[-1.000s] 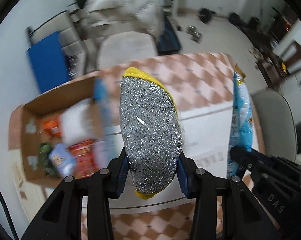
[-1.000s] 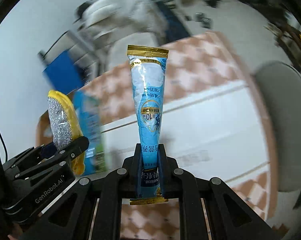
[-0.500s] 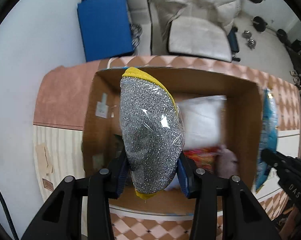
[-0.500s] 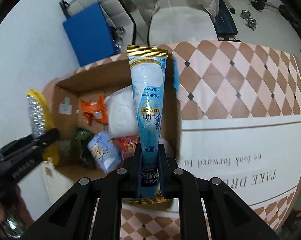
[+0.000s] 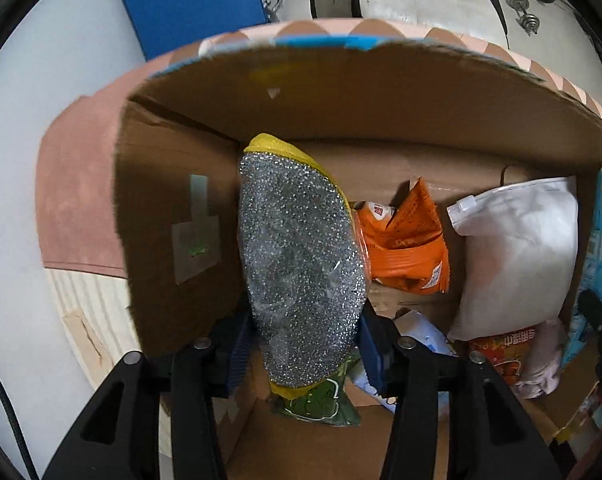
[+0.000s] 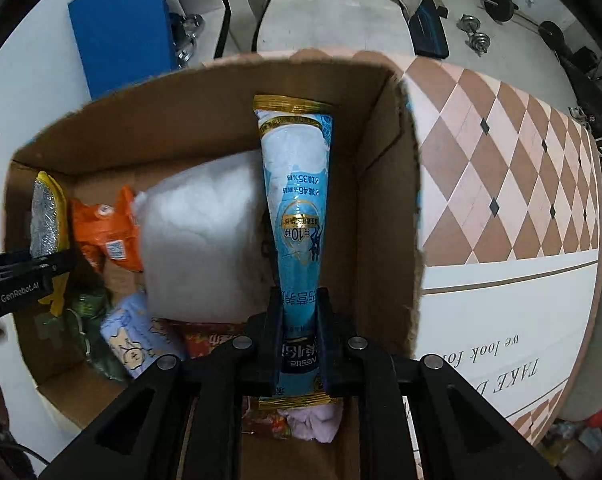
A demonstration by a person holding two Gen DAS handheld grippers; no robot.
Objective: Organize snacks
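Both items in hand are over the open cardboard box (image 6: 385, 200) but neither is released yet, so this step of the sorting is, by my reading, nearly done and not finished.

The left hand-held gripper (image 5: 305, 340) is closed on a glittery silver pouch with a yellow edge (image 5: 301, 272), its two fingers pressing the pouch's lower sides. The pouch stands upright at the left end of the box, close to the left wall; whether it touches the floor of the box cannot be told. The right hand-held gripper (image 6: 299, 334) is clamped narrowly on the lower end of a long light-blue stick packet with gold seals (image 6: 297, 208), which points to the far side along the right wall of the box.

Already lying in the box are an orange snack packet (image 5: 405, 248), a large white pouch (image 5: 513, 256), a green packet (image 5: 321, 400) at the near left, a pale blue packet with a cartoon print (image 6: 137, 340), a red packet (image 5: 501, 356) and something pale pink (image 6: 313, 426) near the right gripper. So a good share of the snacks seems to be packed.

The box sits on a worktop (image 6: 501, 160) with a brown and pink diamond pattern; the part in view to the right carries no loose snacks, though much of it lies outside the frame. What remains, as far as can be judged, is to let go of both items and check for others out of view.
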